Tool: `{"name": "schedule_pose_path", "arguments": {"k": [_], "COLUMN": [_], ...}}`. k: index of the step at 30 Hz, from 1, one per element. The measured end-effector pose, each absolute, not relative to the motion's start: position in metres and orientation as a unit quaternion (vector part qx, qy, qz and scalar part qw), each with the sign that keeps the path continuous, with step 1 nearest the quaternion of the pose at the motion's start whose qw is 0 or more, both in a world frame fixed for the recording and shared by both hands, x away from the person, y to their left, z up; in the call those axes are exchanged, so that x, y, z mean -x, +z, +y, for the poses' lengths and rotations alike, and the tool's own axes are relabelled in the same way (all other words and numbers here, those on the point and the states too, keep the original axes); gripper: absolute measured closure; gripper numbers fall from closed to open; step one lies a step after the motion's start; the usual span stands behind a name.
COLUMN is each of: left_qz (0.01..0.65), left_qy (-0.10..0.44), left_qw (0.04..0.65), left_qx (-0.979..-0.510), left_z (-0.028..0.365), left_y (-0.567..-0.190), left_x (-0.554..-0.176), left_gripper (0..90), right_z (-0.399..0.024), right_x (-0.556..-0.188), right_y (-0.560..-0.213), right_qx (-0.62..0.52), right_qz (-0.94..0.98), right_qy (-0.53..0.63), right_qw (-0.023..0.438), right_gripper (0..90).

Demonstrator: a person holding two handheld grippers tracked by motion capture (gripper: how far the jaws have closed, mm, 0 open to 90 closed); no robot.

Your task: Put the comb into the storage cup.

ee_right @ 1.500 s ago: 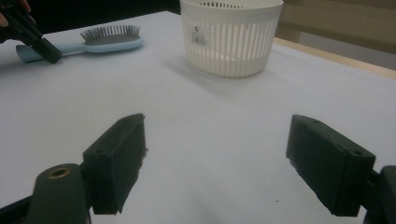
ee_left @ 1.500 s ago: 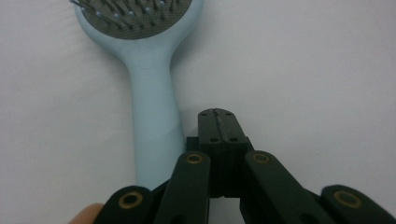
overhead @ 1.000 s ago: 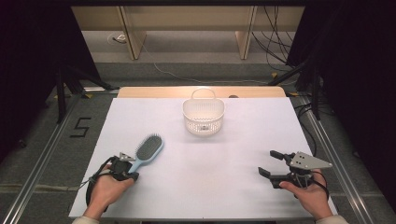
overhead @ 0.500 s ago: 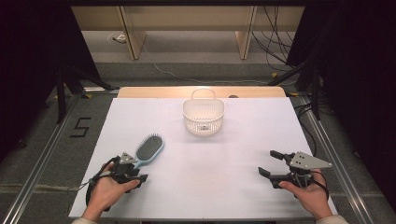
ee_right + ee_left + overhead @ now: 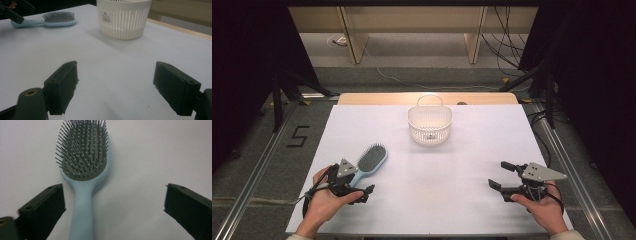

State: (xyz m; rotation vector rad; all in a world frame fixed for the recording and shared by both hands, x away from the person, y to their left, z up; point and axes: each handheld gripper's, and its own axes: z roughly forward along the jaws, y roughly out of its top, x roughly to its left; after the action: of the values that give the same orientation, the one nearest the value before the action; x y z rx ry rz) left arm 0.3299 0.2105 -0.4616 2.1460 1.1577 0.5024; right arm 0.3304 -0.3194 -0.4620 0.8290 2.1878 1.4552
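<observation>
A light blue hairbrush [image 5: 371, 161] lies bristles up on the white table [image 5: 462, 200], at its front left. My left gripper [image 5: 359, 180] sits at the handle end, and its jaws have just been opening. They now stand wide apart, with the brush handle [image 5: 82, 215] between them, close to the left jaw, and neither pad pressing on it. A white slatted basket [image 5: 430, 131] with a hoop handle stands at the far middle. My right gripper [image 5: 500, 174] rests open at the front right, aimed at the basket [image 5: 123, 22], with nothing between its jaws.
The table's far edge is a wooden strip [image 5: 377, 98]. Dark stands and cables flank the table on both sides. A broad stretch of bare white surface lies between the two grippers and in front of the basket. The brush [image 5: 58, 18] lies far left of the right gripper.
The left gripper's jaws, closed on the brush handle a second ago, have spread wide and let go. The brush lies where it was. The right gripper has not moved.
</observation>
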Motion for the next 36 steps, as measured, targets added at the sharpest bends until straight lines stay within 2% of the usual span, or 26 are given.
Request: {"name": "schedule_pose_path", "arguments": {"k": [8, 11, 18, 19, 24, 26, 27, 29, 36], "left_qz": [0.449, 0.445, 0.449, 0.461, 0.469, 0.469, 0.468, 0.473, 0.488], "left_qy": [0.183, 0.176, 0.159, 0.148, 0.116, 0.113, 0.112, 0.107, 0.092], "left_qw": [0.302, 0.282, 0.224, 0.208, 0.182, 0.178, 0.172, 0.149, 0.125], "left_qx": [-0.821, -0.832, -0.850, -0.850, -0.856, -0.857, -0.860, -0.862, -0.859], "left_z": [0.215, 0.215, 0.217, 0.216, 0.212, 0.211, 0.211, 0.210, 0.210], "left_y": [-0.461, -0.460, -0.460, -0.460, -0.459, -0.459, -0.459, -0.460, -0.460], "left_x": [-0.336, -0.342, -0.351, -0.354, -0.365, -0.368, -0.370, -0.379, -0.395], "left_gripper": [0.0, 8.7, 9.7, 14.3, 17.5, 18.7, 23.6, 24.9, 33.5], "right_z": [-0.320, -0.320, -0.319, -0.319, -0.318, -0.318, -0.318, -0.318, -0.317], "right_x": [-0.331, -0.332, -0.332, -0.332, -0.333, -0.333, -0.333, -0.333, -0.333], "right_y": [-0.463, -0.463, -0.464, -0.464, -0.465, -0.465, -0.465, -0.465, -0.465], "right_qx": [-0.299, -0.301, -0.302, -0.301, -0.302, -0.301, -0.301, -0.300, -0.299], "right_qz": [0.778, 0.779, 0.780, 0.781, 0.783, 0.783, 0.783, 0.784, 0.784], "right_qy": [0.517, 0.515, 0.513, 0.512, 0.510, 0.511, 0.511, 0.511, 0.511], "right_qw": [0.195, 0.193, 0.191, 0.192, 0.189, 0.188, 0.187, 0.187, 0.187], "right_gripper": [20.5, 20.5, 20.3, 20.3, 20.2, 20.2, 20.1, 20.1, 20.0]}}
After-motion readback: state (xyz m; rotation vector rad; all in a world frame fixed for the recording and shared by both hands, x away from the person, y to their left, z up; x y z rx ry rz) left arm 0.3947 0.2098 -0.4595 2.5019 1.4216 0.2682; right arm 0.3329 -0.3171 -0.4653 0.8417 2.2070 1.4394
